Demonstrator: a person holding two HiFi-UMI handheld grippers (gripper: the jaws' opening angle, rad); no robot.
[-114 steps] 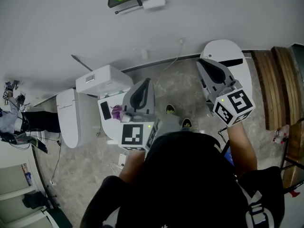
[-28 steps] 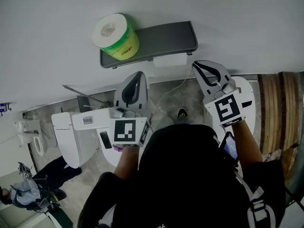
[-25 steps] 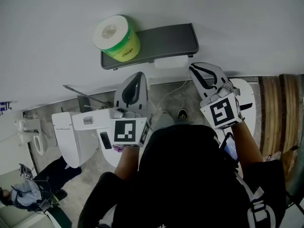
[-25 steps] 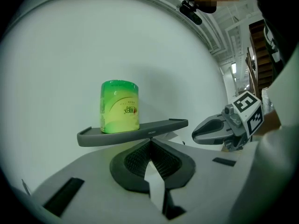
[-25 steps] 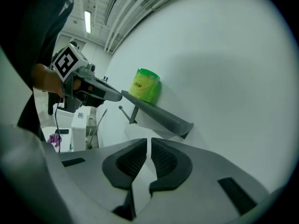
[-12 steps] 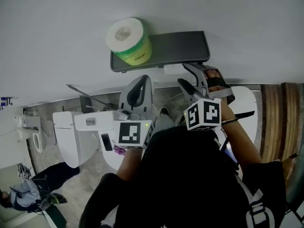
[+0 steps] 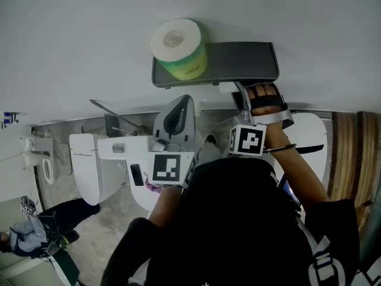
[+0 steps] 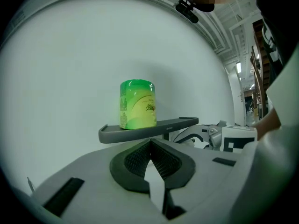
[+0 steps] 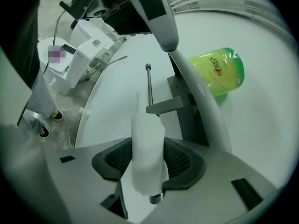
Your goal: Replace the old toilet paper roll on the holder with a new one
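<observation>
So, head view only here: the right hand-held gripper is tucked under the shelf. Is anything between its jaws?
Observer: Yes, the old roll sits between the jaws of the right hand-held gripper; they have just been closing and press it from both sides.
Operator: Is it on the bar?
Observer: Yes, the bar runs through it.
Operator: And the left one?
Observer: The left hand-held gripper is shut, empty, facing the new roll on the shelf.

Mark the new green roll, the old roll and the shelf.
new green roll (image 7: pixel 190 65), head view, wrapper side.
old roll (image 9: pixel 148 148), right gripper view, paper's outer face.
shelf (image 7: pixel 241 61), head view, bare top.
</observation>
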